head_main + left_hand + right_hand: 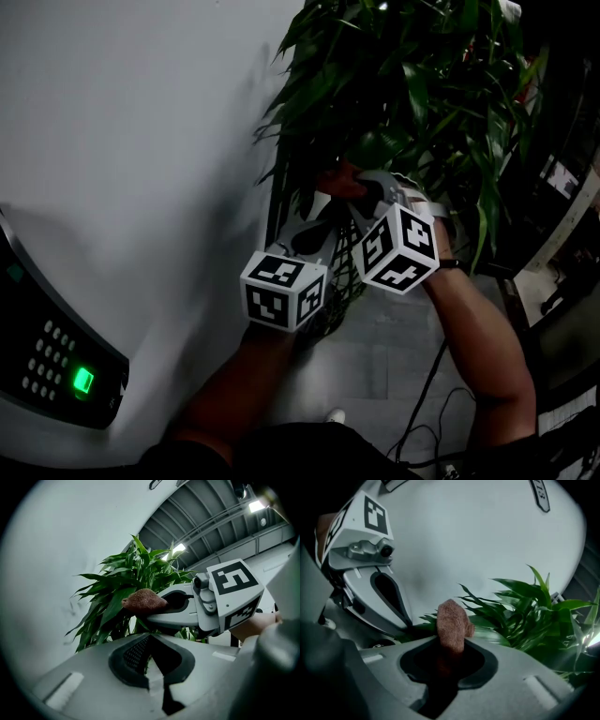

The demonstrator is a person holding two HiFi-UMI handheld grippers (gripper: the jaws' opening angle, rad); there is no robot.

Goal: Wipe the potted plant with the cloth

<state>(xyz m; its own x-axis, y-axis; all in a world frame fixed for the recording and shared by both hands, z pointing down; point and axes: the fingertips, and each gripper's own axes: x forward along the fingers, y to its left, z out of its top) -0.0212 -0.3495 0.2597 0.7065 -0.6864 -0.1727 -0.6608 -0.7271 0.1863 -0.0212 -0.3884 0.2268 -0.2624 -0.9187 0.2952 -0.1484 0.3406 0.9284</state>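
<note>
Tightly clamped: cloth [452,623] up at the plant [403,84].
Right gripper [450,657] has its jaws closed on the brown cloth, whose free end pokes out at the green leaves [525,606]. Left gripper [149,660] sits just beside it, jaws fully together, tips among the leaves near the wall [141,141].
</note>
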